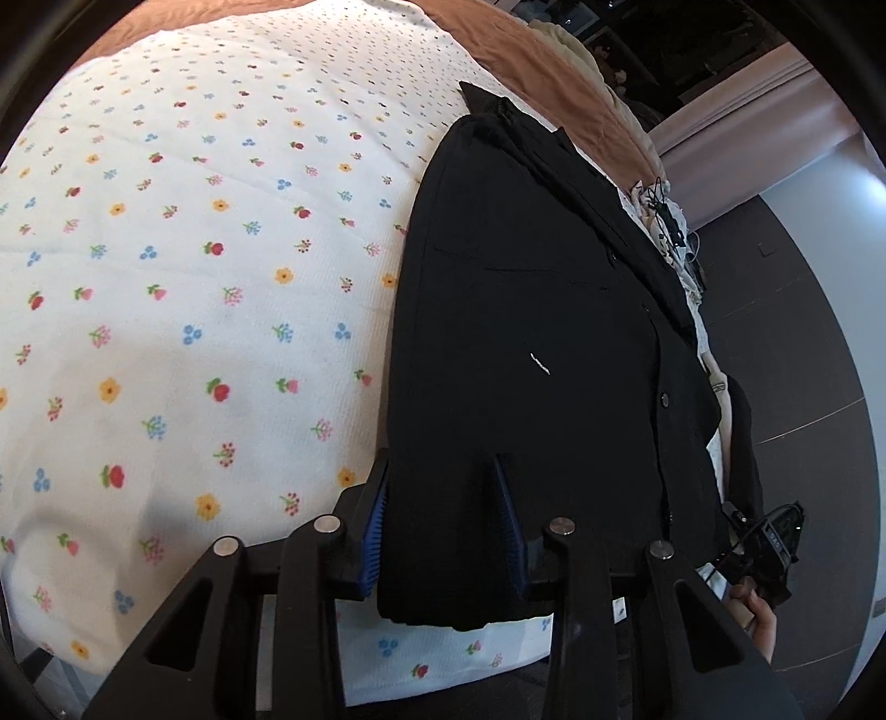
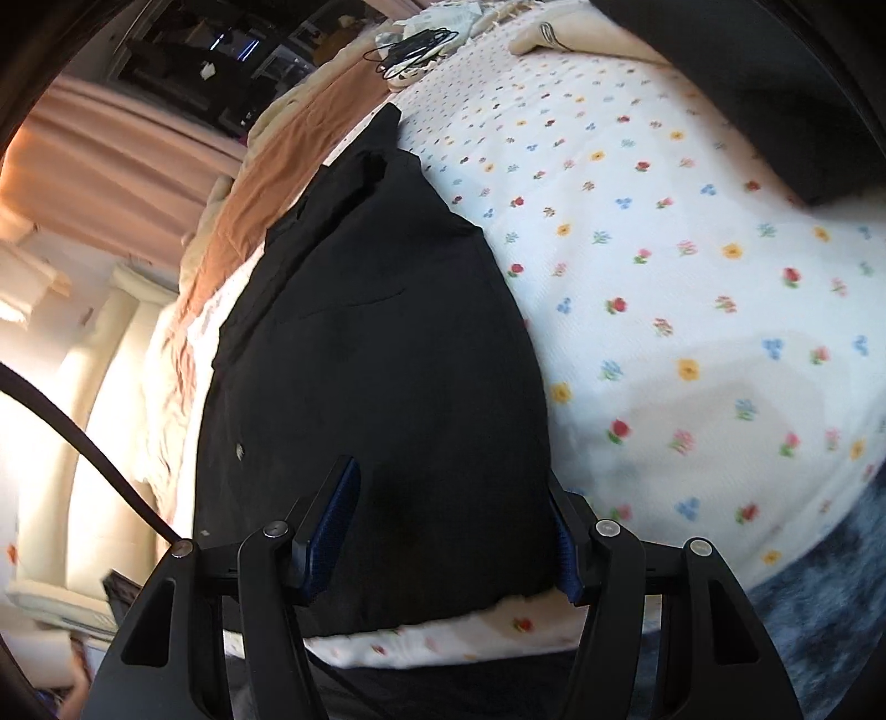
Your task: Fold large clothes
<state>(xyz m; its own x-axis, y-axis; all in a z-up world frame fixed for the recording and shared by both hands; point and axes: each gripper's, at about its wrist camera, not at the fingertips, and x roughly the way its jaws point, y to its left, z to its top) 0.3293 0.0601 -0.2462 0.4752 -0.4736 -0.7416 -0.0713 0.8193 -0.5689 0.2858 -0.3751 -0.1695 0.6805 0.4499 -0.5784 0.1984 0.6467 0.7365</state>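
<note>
Flowered white bedspread fills the left wrist view, brown blanket beyond it at the far edge, dark floor off to the right. Black jacket lies folded lengthwise on the spread, collar end far from me, buttons running down its right side. Its near hem sits right between the fingers of my left gripper. Left blue pad runs along the jacket's left edge, right pad sits on top of the cloth further in. Jaws are narrow with cloth between them, but I cannot tell whether the pads actually squeeze it. At the lower right a hand holds my other gripper, just past the jacket's right side.

Right wrist view: same flowered spread on the right, pink curtain and bright cream furniture at left, brown blanket along the far side. A tangle of black cable lies near the top. Jacket runs away from me, tapering to the far end. My right gripper straddles the near end, jaws about half open: left pad lies over the cloth, right pad is at the jacket's right edge. Cloth sits between the pads; whether they clamp it I cannot tell. Picture is slightly blurred.
</note>
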